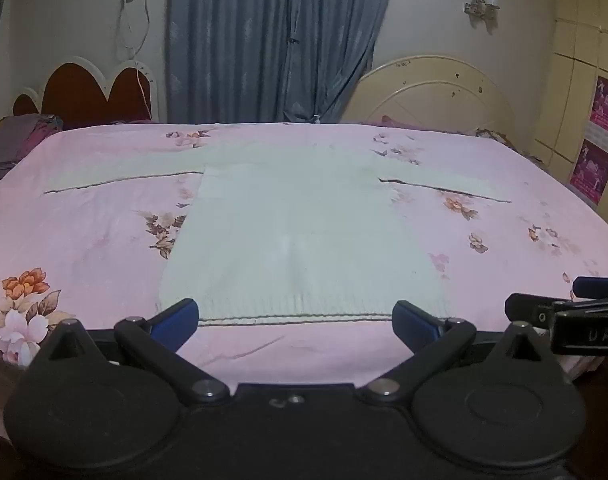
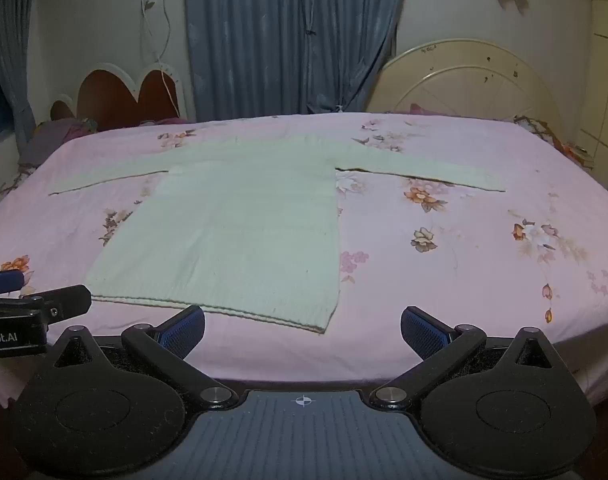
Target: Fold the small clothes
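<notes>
Left wrist view: left gripper (image 1: 296,320) at the bottom of the frame, black arms with blue pads, jaws spread wide, nothing between them. Pads hover at the near hem of a pale mint-green knitted long-sleeve sweater (image 1: 296,216), which fills the frame centre. Sweater lies flat on a pink floral bedsheet (image 1: 84,232), hem toward the camera, both sleeves stretched out sideways toward mid left and mid right. Part of the other gripper pokes in at the lower right edge.

Right wrist view: right gripper (image 2: 302,332) at the bottom, jaws likewise wide apart and empty. Its left pad sits just at the sweater's (image 2: 240,224) hem; the hem's right corner lies between the pads; the right pad is over bare bedsheet (image 2: 463,248). Sweater sits centre-left here. Left gripper's tip (image 2: 8,280) shows at the lower left edge.

Background: blue-grey curtain (image 1: 276,40) top centre, red heart-shaped headboard (image 1: 84,88) upper left, cream round headboard (image 1: 435,88) upper right.
</notes>
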